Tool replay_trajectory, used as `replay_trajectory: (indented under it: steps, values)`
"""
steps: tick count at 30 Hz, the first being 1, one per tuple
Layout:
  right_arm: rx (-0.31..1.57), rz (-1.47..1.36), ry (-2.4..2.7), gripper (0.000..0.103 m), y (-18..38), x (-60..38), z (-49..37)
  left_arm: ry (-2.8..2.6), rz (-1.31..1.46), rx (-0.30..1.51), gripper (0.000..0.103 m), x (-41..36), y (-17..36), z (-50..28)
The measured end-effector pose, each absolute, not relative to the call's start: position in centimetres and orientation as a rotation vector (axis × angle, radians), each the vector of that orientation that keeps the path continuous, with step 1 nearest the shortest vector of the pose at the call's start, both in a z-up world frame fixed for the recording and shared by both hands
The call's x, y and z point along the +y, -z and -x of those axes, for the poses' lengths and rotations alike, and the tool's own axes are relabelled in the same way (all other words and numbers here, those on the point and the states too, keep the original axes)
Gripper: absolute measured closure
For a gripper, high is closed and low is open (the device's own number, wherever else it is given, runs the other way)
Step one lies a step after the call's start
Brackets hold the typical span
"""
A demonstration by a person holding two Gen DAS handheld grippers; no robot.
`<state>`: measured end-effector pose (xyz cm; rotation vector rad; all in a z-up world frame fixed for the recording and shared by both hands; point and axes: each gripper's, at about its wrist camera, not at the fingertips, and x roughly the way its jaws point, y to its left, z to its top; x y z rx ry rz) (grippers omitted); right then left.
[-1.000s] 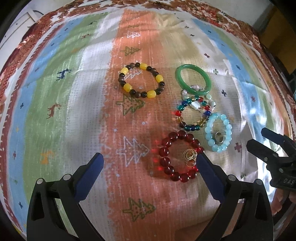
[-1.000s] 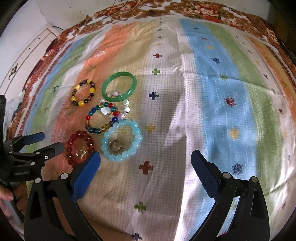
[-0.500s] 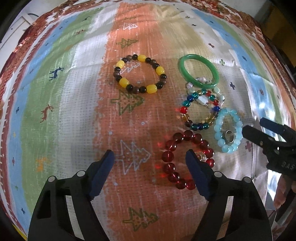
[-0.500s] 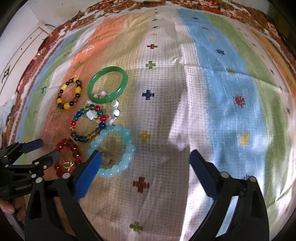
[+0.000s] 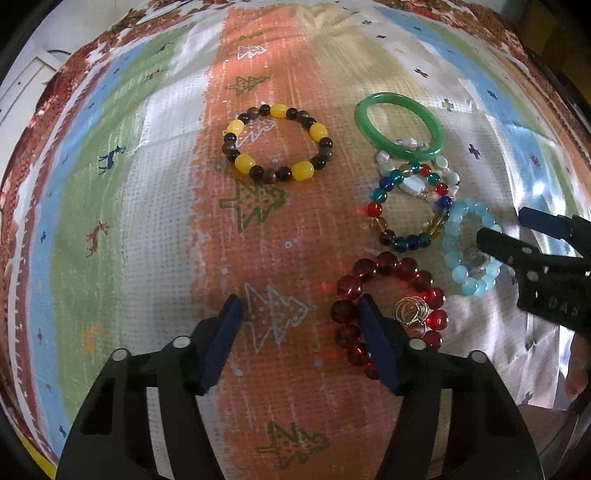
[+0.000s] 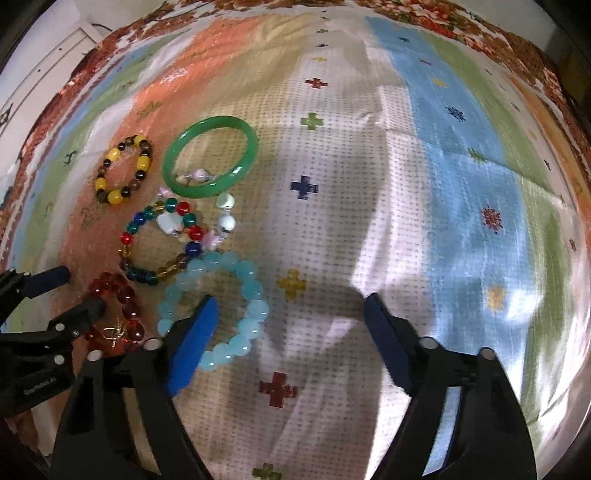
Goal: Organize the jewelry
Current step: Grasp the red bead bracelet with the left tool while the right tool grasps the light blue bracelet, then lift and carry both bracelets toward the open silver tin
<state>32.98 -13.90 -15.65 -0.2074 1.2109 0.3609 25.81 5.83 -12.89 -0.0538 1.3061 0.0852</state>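
Observation:
Several bracelets lie on a striped cloth. A red bead bracelet point(image 5: 388, 295) holds gold earrings point(image 5: 410, 314) inside it. My left gripper point(image 5: 301, 328) is open, its right finger over the red bracelet's left side. A light blue bead bracelet point(image 6: 214, 306) holds a small ring point(image 5: 474, 260). My right gripper point(image 6: 288, 325) is open, its left finger inside the blue bracelet. A multicolour bead bracelet point(image 5: 406, 206), a green bangle point(image 5: 399, 125) and a yellow-and-brown bracelet point(image 5: 277, 142) lie farther back.
The striped patterned cloth point(image 6: 406, 184) covers the whole surface, with a red floral border point(image 6: 424, 14) at the far edge. A pale beaded piece point(image 6: 225, 218) lies between the green bangle and the blue bracelet.
Both grippers have moved down and forward toward the bracelets. The left jaws have narrowed, with the right finger now over the red bracelet. The right gripper's left finger has entered the blue bracelet.

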Motion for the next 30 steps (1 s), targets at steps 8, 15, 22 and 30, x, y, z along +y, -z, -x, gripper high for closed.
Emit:
replay_trajectory:
  steps: [8,15,22,30]
  values:
    - [1.202,0.221,-0.358,0.039,15.8,-14.3,-33.0,-0.079,0.059,1.304,0.051,5.5,12.6,-25.3]
    - [1.198,0.201,-0.353,0.056,15.4,-15.1,-33.2,-0.084,0.070,1.302,0.082,6.3,12.8,-25.6]
    - [1.207,0.134,-0.394,0.091,14.8,-16.1,-33.5,-0.067,0.099,1.292,0.090,6.5,12.6,-25.6]
    - [1.196,0.118,-0.422,0.091,13.9,-16.1,-32.8,-0.055,0.133,1.226,0.090,6.7,10.2,-25.3]
